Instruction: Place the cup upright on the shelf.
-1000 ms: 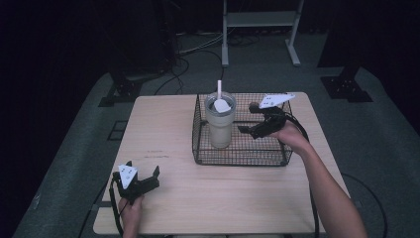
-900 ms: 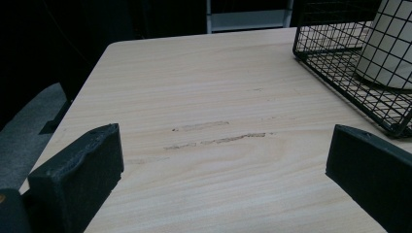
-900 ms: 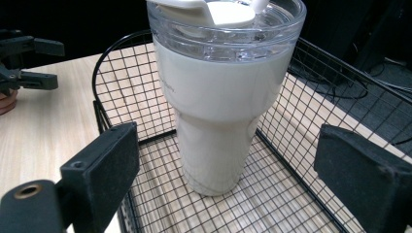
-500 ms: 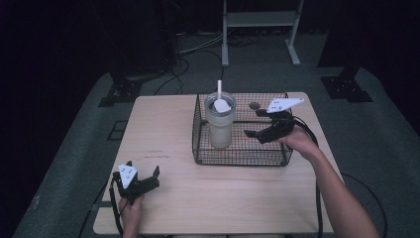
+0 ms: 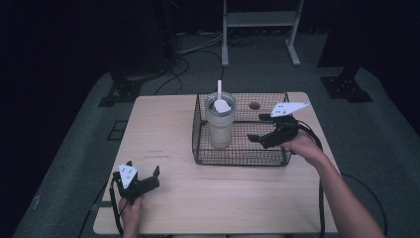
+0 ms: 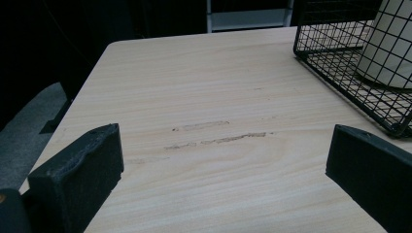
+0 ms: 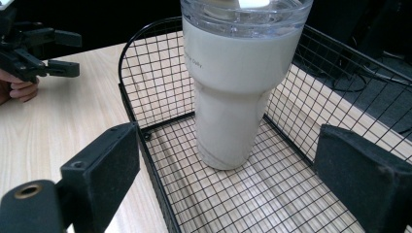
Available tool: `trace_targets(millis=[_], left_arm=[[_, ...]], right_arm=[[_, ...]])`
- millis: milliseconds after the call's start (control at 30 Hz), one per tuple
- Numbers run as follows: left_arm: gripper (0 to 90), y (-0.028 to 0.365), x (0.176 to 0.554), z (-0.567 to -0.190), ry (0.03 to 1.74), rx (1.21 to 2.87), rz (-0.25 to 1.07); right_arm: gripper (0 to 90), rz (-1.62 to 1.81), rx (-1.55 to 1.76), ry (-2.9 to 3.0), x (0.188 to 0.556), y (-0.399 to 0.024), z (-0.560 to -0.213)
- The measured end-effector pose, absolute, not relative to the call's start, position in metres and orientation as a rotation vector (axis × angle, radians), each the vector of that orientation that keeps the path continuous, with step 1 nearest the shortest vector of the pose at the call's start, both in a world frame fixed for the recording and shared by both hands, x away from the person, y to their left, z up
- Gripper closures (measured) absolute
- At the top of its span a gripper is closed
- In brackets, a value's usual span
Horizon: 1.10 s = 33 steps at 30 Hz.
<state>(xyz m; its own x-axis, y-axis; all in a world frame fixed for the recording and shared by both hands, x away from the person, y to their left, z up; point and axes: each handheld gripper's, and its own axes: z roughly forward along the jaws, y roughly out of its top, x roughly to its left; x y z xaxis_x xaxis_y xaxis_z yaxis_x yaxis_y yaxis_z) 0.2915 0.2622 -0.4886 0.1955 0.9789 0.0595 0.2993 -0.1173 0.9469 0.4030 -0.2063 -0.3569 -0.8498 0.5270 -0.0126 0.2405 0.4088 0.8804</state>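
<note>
Now, from above, the right gripper [image 5: 265,131] has drawn back from the cup [image 5: 220,124] toward the basket's [image 5: 237,158] right end, jaws wide and empty (so it seems to be lining up a grasp). The cup stands upright at the basket's left, straw [image 5: 219,89] pointing up. The left gripper [image 5: 143,176], also wide and empty, rests well apart from the basket. In the right gripper view, the cup [image 7: 238,82] rises vertically between the jaws.

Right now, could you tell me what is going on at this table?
A person holds a gripper in each hand. The right gripper, jaws open, is at the wire basket, aimed at the tumbler standing upright inside it, apart from it. The left gripper, also open, rests near the front left of the table, holding nothing.
</note>
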Motion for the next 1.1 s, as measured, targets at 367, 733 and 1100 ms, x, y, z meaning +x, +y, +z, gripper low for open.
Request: trace_targets(millis=[367,733,1100], left_arm=[[0.0,0.262,0.292,-0.489,1.249,1.582,0.965],[0.0,0.262,0.292,-0.489,1.251,1.588,0.966],[0.0,0.262,0.292,-0.489,1.251,1.589,0.967]], right_arm=[[8.6,1.411,0.674,2.388,0.389,-0.215,-0.365],[8.6,1.444,0.653,2.409,0.371,-0.217,-0.374],[8.6,1.449,0.637,2.432,0.355,-0.221,-0.386]])
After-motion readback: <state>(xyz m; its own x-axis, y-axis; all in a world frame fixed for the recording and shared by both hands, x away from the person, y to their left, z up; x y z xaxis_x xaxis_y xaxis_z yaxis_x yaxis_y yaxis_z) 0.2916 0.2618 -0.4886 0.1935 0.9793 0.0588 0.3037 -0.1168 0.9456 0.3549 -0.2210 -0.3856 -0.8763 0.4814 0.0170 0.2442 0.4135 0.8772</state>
